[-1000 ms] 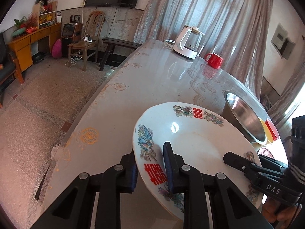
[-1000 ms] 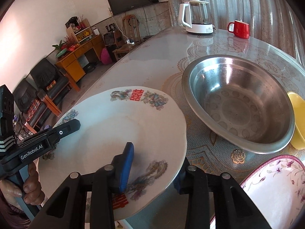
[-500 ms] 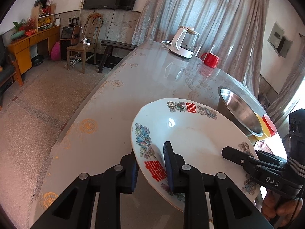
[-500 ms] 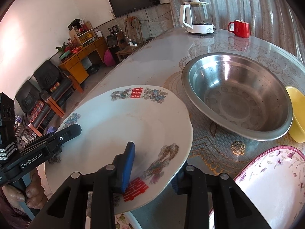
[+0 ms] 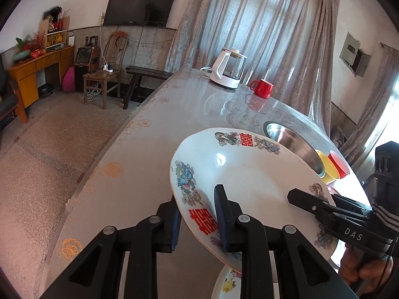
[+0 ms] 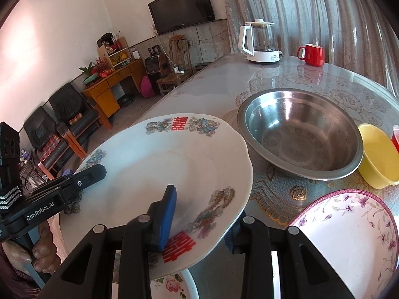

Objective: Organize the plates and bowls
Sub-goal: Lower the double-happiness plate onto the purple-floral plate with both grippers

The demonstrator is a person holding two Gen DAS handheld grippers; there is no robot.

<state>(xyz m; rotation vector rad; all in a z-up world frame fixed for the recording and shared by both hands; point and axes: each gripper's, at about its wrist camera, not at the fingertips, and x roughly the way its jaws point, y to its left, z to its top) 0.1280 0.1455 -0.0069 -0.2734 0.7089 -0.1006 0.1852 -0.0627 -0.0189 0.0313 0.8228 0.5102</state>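
A large white plate (image 5: 249, 174) with red characters and dragon motifs hangs tilted above the table, held from two sides. My left gripper (image 5: 198, 220) is shut on its near rim, one blue pad on top and one beneath. On the opposite rim my right gripper (image 6: 199, 226) is shut, its blue pad (image 6: 167, 214) on the plate's (image 6: 162, 162) face and the other finger hidden below. The right gripper's upper finger (image 5: 306, 203) shows in the left wrist view. Under the held plate lies a flowered plate (image 6: 172, 284).
A steel basin (image 6: 299, 134) sits just beyond the plate, with a yellow bowl (image 6: 379, 154) and a red bowl (image 6: 395, 137) to its right. A pink-rimmed flowered bowl (image 6: 349, 236) is at the near right. A kettle (image 6: 261, 42) and red mug (image 6: 311, 54) stand far back.
Both grippers have lifted the plate a little, their grips unchanged. The flowered plate beneath it has come into view.
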